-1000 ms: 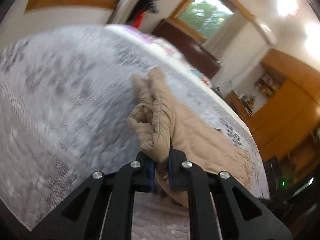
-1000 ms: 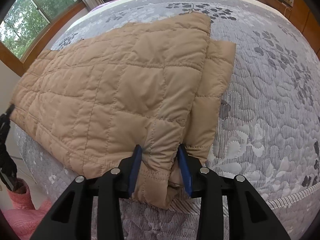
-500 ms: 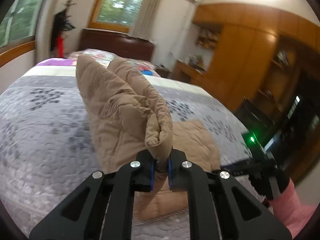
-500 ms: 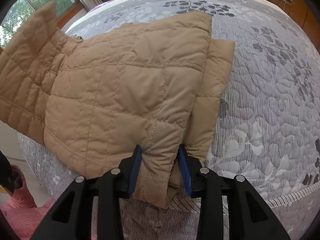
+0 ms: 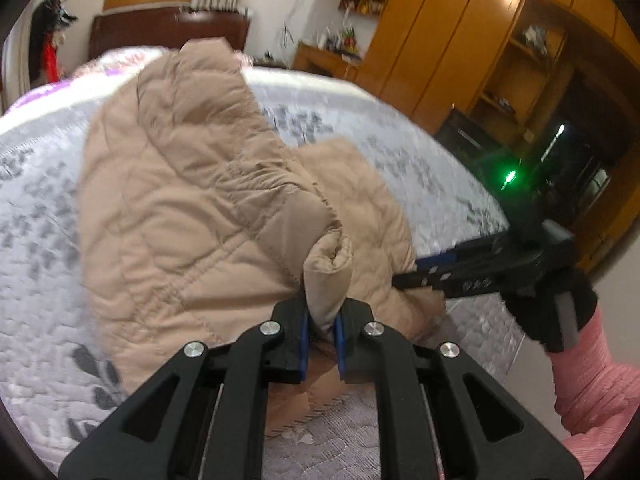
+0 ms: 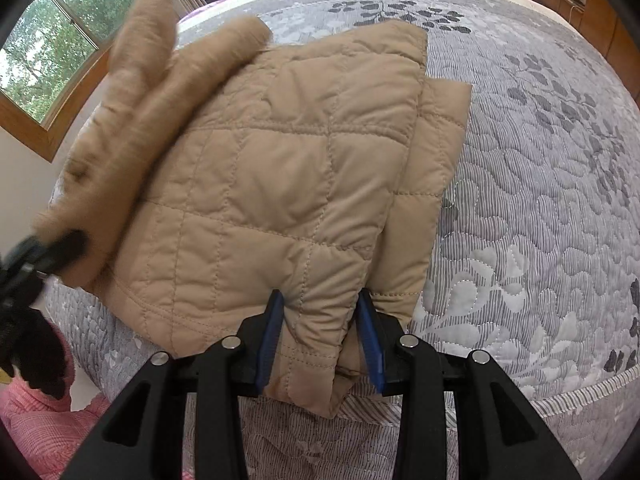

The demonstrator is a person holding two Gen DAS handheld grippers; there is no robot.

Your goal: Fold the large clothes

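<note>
On a grey bed [image 6: 540,208], both grippers clamp a tan quilted jacket [image 6: 280,176]: right gripper [image 6: 320,336] pinning a corner, left gripper [image 5: 322,338] carrying a lifted, bunched edge that could slip and land crooked

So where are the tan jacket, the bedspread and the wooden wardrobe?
tan jacket [image 6: 280,184]: right wrist view, on its flat quilted panel.
bedspread [image 6: 540,208]: right wrist view, on bare grey leaf-patterned cloth.
wooden wardrobe [image 5: 440,32]: left wrist view, on a closed door.

Grey floral bedspread [image 6: 540,184], wooden wardrobe [image 5: 452,36], window [image 6: 44,52], dark headboard [image 5: 168,32]
</note>
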